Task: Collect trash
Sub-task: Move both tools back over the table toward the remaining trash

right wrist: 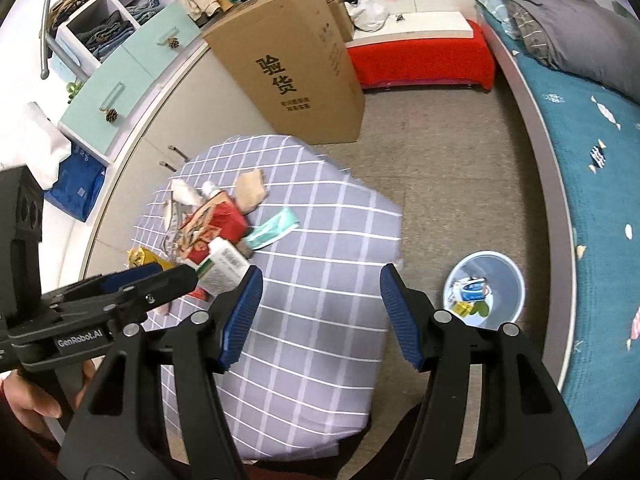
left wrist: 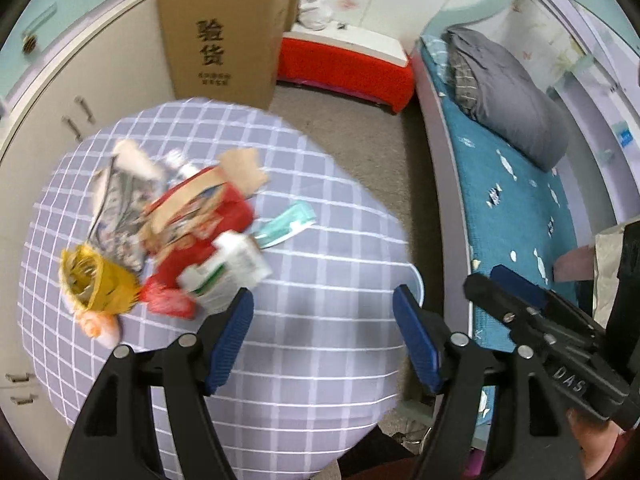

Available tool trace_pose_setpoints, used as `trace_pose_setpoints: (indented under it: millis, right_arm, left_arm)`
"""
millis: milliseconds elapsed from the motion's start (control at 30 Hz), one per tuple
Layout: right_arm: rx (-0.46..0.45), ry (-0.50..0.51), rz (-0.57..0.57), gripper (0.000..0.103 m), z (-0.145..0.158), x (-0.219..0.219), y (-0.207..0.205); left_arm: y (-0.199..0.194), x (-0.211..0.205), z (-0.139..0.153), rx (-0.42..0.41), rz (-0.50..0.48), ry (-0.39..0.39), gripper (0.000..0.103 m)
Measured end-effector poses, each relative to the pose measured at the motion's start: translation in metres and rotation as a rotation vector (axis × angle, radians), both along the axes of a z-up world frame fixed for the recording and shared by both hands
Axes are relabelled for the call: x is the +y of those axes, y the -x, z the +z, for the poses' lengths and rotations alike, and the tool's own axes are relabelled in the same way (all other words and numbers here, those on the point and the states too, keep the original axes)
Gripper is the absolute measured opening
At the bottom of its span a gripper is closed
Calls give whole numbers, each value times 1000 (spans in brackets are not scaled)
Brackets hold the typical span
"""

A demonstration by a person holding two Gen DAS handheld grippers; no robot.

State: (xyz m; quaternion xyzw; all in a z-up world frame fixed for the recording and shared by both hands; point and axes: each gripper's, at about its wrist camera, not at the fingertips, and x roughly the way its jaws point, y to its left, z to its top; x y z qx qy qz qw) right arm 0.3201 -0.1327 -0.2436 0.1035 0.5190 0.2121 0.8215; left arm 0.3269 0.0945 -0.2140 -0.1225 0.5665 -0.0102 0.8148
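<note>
A heap of trash lies on the left part of a small table covered in grey checked cloth [left wrist: 320, 360]. It holds a red box [left wrist: 208, 236], a white and green carton [left wrist: 232, 268], a yellow wrapper [left wrist: 96, 280], a teal packet [left wrist: 288, 220] and brown paper [left wrist: 244, 168]. My left gripper [left wrist: 324, 308] hangs open over bare cloth just right of the heap, with nothing between its fingers. My right gripper [right wrist: 320, 280] is open too, above the table's near half, with the carton [right wrist: 224, 268] by its left fingertip. A pale blue bin [right wrist: 516, 280] stands on the floor.
The bin holds some rubbish and sits between the table [right wrist: 320, 340] and a bed with a teal cover [right wrist: 592, 200]. A tall cardboard box [right wrist: 296, 72] and a red bench [right wrist: 420, 60] stand beyond the table. White cupboards [left wrist: 100, 80] run along the left.
</note>
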Motion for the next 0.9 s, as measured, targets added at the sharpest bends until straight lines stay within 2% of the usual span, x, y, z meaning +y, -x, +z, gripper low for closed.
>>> trace_pose_setpoints:
  millis: [167, 333, 433, 600, 667, 833, 867, 900]
  right_arm:
    - [23, -8, 5, 61, -13, 38, 4]
    - [64, -10, 17, 61, -29, 67, 4]
    - [84, -9, 43, 61, -37, 85, 4]
    - [106, -15, 86, 62, -46, 116, 5]
    - [115, -19, 103, 63, -49, 130, 5]
    - [140, -29, 111, 64, -56, 151, 5]
    - [149, -30, 105, 65, -58, 153, 4]
    - [155, -32, 100, 66, -59, 154, 3]
  left_arm:
    - [9, 51, -14, 26, 49, 12, 71]
    - [13, 84, -20, 34, 83, 27, 71]
    - [18, 99, -15, 0, 87, 26, 71]
    - [31, 132, 0, -75, 136, -31, 71]
    - [37, 152, 0, -69, 186, -50, 71]
    - [44, 195, -19, 17, 288, -15, 70]
    - [43, 201, -23, 32, 295, 8, 69]
    - [42, 203, -26, 40, 296, 19, 63]
